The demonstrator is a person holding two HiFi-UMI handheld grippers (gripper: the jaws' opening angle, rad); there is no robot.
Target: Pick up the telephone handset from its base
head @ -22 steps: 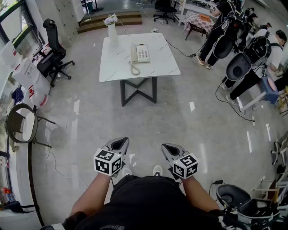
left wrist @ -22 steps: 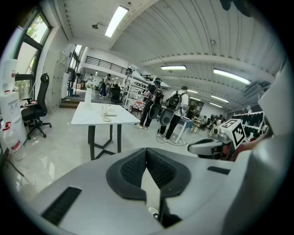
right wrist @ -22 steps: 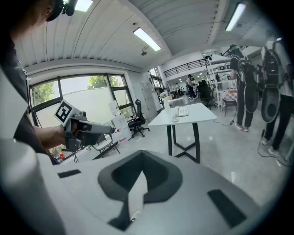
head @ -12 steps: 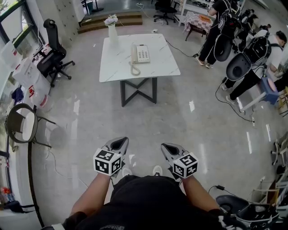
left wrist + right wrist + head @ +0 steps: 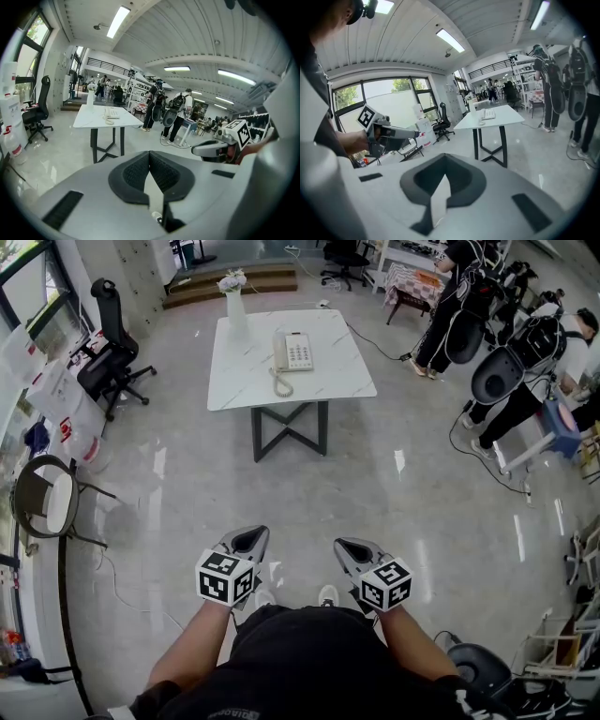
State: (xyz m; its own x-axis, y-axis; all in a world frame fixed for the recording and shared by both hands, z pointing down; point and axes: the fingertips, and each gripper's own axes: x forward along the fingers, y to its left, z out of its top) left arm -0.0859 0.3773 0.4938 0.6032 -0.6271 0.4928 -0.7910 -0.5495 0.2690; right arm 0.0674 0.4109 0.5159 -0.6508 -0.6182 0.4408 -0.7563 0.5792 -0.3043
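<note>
The cream telephone [image 5: 293, 352] stands on the white square table [image 5: 328, 381], far ahead across the floor. Its handset [image 5: 279, 352] lies on the base's left side, and a coiled cord [image 5: 278, 383] hangs off toward the table's front. My left gripper [image 5: 248, 542] and right gripper [image 5: 354, 551] are held side by side close to my body, far from the table. Both are shut with nothing in them. The phone [image 5: 111, 113] shows small in the left gripper view and small again in the right gripper view [image 5: 488, 114].
A white vase with flowers [image 5: 232, 301] stands at the table's far left corner. A black office chair [image 5: 111, 348] and a round chair [image 5: 45, 504] are at the left. Several people with gear [image 5: 487, 329] stand at the right, with cables [image 5: 487, 470] on the floor.
Both grippers stay where they were. Only the people and the gear at the right edge have shifted a little.
</note>
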